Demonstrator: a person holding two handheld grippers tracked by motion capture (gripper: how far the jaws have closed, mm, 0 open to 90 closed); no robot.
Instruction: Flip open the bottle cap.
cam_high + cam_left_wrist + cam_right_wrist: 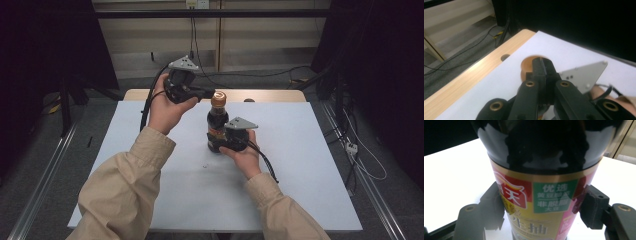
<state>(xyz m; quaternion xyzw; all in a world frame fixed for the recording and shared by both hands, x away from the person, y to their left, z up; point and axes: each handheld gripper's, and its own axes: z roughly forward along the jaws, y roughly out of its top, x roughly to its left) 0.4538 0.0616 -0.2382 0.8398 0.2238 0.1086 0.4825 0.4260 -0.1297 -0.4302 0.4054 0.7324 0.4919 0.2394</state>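
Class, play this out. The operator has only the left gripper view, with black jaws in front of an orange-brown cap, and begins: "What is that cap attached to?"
Observer: A dark sauce bottle, upright on the white table.
Operator: Is anything holding it?
Observer: Yes, the right gripper clamps its lower body, one jaw on each side.
Operator: Any markings?
Observer: Its label has red, green and gold panels with Chinese characters.

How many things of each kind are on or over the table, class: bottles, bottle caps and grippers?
Bottles: 1, the dark sauce bottle.
Bottle caps: 1, the brown cap.
Grippers: 2, the left gripper and right gripper.
Total: 4.
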